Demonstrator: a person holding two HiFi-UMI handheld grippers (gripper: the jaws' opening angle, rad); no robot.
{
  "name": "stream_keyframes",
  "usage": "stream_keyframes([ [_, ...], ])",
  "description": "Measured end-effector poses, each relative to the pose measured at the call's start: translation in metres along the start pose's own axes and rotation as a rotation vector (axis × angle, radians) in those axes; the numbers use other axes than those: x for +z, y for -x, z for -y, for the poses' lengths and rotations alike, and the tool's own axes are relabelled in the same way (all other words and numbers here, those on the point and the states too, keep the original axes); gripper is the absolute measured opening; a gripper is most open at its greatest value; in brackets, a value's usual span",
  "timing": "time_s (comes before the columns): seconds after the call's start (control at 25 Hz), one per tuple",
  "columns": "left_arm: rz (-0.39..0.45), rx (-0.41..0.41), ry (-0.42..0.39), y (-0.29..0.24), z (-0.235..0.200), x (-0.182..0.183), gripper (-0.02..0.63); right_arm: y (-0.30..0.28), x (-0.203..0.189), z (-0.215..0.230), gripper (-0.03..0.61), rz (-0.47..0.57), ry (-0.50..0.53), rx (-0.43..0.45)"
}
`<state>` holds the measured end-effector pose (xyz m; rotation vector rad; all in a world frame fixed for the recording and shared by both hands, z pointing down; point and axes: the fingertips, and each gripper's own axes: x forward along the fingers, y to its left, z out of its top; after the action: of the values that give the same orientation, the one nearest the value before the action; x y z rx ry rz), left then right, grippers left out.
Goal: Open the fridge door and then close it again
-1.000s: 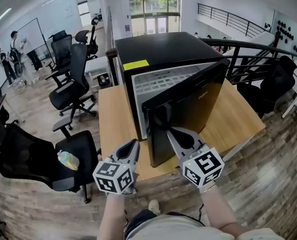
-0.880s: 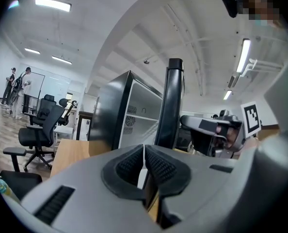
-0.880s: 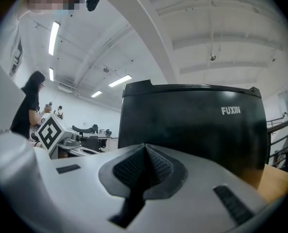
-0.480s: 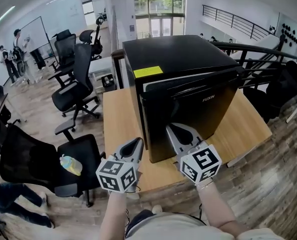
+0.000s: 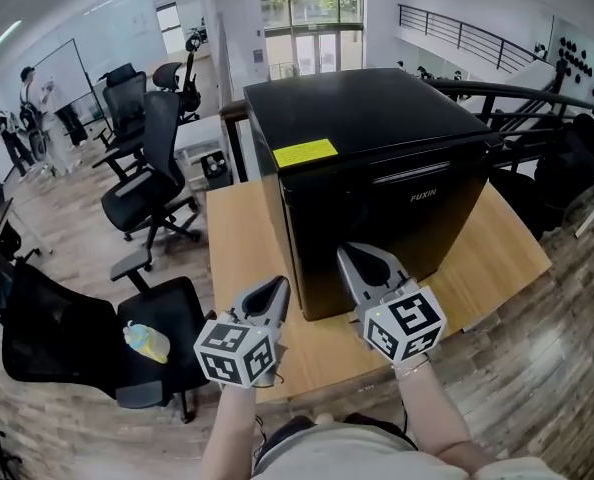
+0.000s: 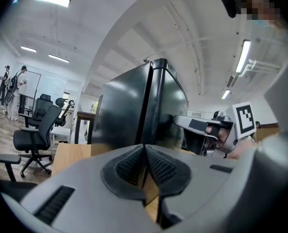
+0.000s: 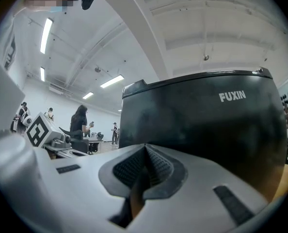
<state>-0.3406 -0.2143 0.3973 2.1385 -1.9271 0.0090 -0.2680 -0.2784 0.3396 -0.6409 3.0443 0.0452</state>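
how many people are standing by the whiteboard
2. The first person stands right beside the whiteboard at far left; the second person stands left of them. More may be out of frame.

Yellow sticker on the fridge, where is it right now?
In the head view the yellow sticker lies on top of the fridge, at its front left corner, just above the closed door.

Left tool (image 5: 279,285) and right tool (image 5: 346,253), both closed, point forward.
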Motion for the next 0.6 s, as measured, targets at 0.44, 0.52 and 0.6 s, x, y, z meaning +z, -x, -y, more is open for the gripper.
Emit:
stream_keyframes([
  [0.44,-0.005,-0.027,0.009,0.001,0.017,-0.004,0.014,0.013,-0.004,0.015,-0.002,0.011,-0.057,-0.076],
  [0.52,-0.006,-0.024,-0.003,0.004,0.023,-0.003,0.014,0.021,-0.004,0.018,-0.002,0.007,-0.062,-0.081],
  [0.6,-0.009,-0.011,-0.016,0.006,0.03,-0.002,0.012,0.03,-0.003,0.018,-0.002,0.0,-0.055,-0.071],
])
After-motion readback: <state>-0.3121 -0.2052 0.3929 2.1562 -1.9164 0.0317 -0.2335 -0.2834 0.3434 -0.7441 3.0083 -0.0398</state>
